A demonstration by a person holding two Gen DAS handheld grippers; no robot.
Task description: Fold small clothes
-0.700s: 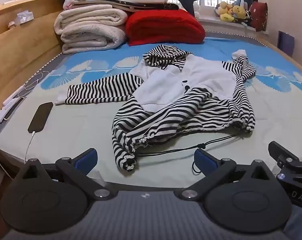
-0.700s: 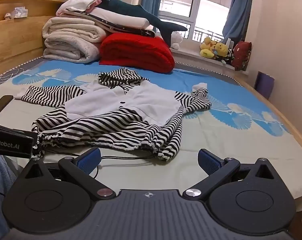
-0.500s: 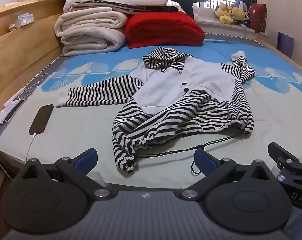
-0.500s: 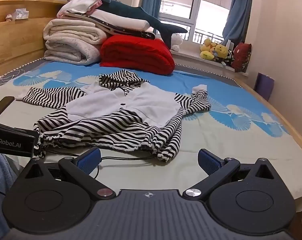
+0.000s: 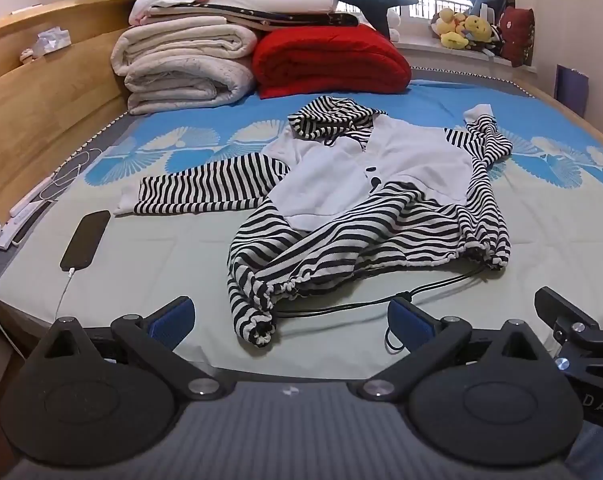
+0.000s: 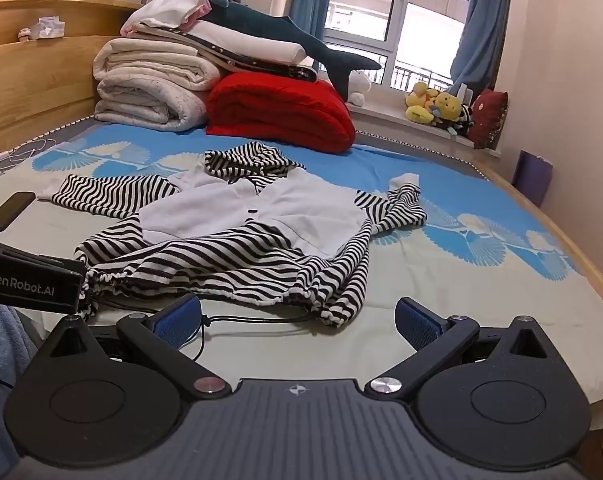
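Your black-and-white striped hooded top with white chest panel lies crumpled, unfolded, at twelve o'clock, your left gripper and right gripper both wide open, empty.

A small hooded top of black-and-white striped knit with a white front panel lies unfolded and rumpled on the bed's pale green and blue sheet. One striped sleeve stretches flat to the left, the other is bunched on the right, and the gathered drawstring hem faces the near edge, its black cord trailing loose.
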